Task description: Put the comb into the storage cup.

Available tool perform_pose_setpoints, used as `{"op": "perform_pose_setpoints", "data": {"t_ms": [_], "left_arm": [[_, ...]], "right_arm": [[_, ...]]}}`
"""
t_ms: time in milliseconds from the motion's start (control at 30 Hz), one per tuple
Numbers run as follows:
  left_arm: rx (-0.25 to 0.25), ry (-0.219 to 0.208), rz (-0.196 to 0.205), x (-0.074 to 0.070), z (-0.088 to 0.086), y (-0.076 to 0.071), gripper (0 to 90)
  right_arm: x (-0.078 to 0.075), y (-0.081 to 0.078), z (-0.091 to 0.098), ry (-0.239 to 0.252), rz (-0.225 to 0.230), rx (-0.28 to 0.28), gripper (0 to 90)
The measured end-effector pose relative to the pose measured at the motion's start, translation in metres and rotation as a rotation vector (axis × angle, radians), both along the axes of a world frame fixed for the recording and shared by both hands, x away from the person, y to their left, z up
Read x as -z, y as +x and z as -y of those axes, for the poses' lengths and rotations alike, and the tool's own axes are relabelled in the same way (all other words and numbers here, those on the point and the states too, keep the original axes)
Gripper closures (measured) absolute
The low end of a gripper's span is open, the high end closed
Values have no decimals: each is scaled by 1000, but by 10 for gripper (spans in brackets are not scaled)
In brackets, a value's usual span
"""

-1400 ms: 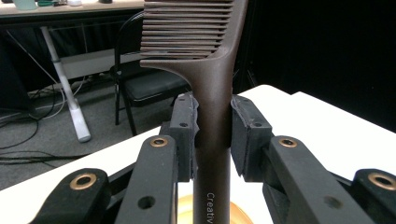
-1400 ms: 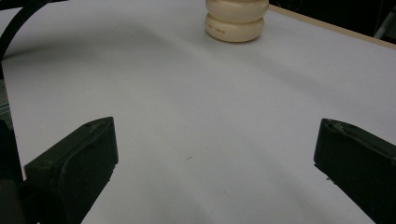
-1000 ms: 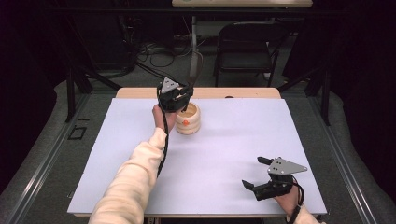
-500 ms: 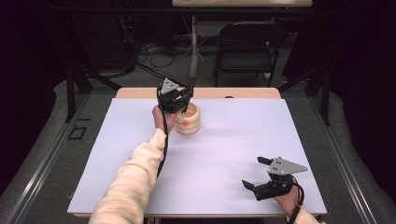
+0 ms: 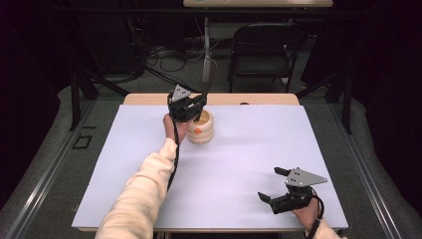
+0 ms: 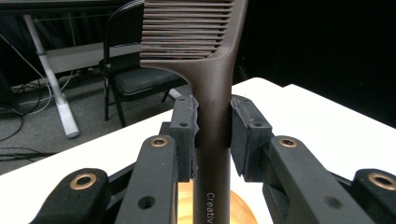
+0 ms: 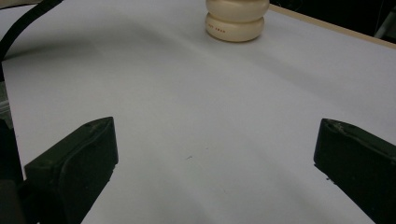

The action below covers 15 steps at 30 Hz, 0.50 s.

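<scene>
Reaching forward, left gripper (image 6: 212, 126) clamps the upright comb (image 6: 205, 70) above the holder (image 5: 201, 130).

Left gripper (image 5: 195, 105) fingers (image 6: 184, 135) clamped; right gripper (image 5: 273, 185) fingers agape

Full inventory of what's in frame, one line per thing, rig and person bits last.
comb: 1, dark brown, handle clamped in the left gripper, teeth end up, above the holder
holder: 1, cream, ribbed round pot with a small orange mark, far left part of the table
table: 1, white top with a wooden far edge
folding chair: 1, black, on the floor beyond the table
cables: several, dark, on the floor behind the table
left gripper: 1, black, shut on the comb over the holder
right gripper: 1, black, jaws open, holding nothing, near right corner
sleeve: 1, cream, left forearm
</scene>
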<state>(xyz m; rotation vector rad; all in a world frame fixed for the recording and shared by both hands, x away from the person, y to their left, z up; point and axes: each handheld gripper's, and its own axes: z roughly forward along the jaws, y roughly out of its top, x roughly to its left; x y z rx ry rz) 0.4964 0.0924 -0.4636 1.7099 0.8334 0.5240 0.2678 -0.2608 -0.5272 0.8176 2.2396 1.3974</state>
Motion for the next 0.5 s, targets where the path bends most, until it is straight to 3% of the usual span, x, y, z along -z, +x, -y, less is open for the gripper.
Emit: {"op": "perform_pose_setpoints", "data": {"t_ms": [500], "left_arm": [[19, 22, -8, 4, 0, 0, 723]], "right_arm": [[0, 0, 0, -1, 0, 1, 0]]}}
